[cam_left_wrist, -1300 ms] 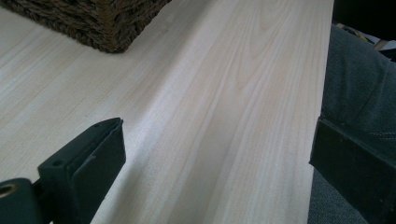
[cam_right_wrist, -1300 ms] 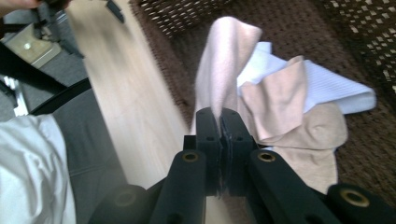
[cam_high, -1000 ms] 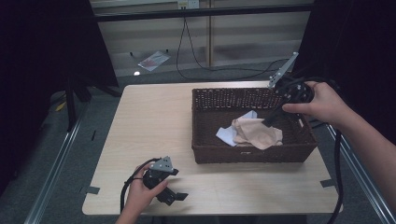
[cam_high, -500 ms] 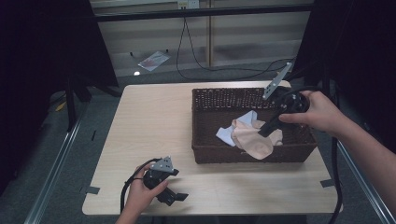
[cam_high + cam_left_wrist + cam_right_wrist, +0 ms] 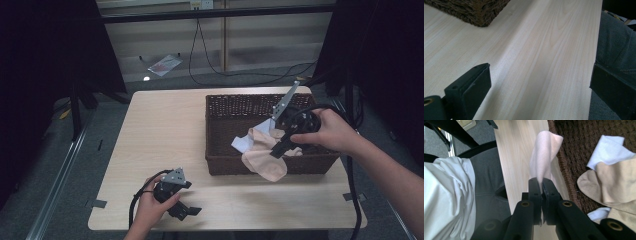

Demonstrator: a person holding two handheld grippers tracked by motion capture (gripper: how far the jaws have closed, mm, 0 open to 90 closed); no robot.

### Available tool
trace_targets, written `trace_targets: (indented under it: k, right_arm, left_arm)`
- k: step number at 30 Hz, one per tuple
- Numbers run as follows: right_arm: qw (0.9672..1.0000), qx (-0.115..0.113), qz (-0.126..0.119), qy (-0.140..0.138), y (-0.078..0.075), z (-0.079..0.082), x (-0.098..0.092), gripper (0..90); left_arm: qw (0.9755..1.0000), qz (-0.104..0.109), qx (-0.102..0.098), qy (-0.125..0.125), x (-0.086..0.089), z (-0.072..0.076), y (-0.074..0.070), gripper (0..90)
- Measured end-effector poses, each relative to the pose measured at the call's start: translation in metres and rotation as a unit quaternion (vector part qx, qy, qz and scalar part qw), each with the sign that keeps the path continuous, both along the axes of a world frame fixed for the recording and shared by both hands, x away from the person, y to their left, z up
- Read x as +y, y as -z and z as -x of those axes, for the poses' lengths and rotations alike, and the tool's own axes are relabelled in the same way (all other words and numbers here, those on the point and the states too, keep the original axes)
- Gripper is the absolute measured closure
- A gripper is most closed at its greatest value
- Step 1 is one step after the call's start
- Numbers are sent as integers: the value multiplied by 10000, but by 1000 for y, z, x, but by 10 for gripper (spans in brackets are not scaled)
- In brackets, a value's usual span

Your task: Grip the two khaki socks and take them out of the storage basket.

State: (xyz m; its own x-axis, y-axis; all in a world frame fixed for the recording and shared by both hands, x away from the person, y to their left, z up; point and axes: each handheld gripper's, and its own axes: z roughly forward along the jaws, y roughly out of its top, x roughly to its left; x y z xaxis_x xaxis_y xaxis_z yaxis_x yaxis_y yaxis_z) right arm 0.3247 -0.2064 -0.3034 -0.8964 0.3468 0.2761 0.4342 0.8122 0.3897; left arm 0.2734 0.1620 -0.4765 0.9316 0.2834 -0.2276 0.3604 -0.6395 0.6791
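My right hand-held gripper is over the front right part of the basket, which stands on the right half of the desk. Its jaws are pressed together on the edge of a pale peach cloth, which hangs down from them and drapes over the basket's front wall, its lower end outside the rim. In the right gripper view the two black jaws meet with almost no gap and the cloth runs away from their tips, lying across the basket rim with the desk beside it. Inside the basket, just beside the peach cloth, lies a white cloth with another beige piece partly over it; in the right gripper view the white cloth sits on the woven bottom. My right hand grips the tool from above, its cable looping back over the basket's right side. My left hand-held gripper rests near the front edge of the desk, well apart from the basket, with my left hand wrapped around it. Its jaws stand wide apart and hold nothing; in the left gripper view the left jaw rises at the lower left and the other at the far right, with bare desk between them and a corner of the basket at the top left.
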Motion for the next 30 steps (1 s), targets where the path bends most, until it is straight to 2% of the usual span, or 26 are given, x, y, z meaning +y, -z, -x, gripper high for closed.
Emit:
trace_targets:
  k: [11,15,22,27,30]
  right_arm:
    - [9997,66,201,-79,24,3,11,870]
    - [9994,117,317,-101,33,4,16,870]
    - [9987,161,452,-142,55,6,23,868]
    - [9981,103,582,-162,66,7,27,861]
    - [9982,116,575,-143,72,7,29,857]
  left_arm:
    - [10000,-6,14,-14,0,0,0,31]
    - [10000,66,3,-33,0,1,0,31]
    - [10000,0,-19,2,1,0,-1,32]
    - [10000,-4,-20,2,1,0,-1,31]
    - [10000,-4,-21,-1,1,0,-1,31]
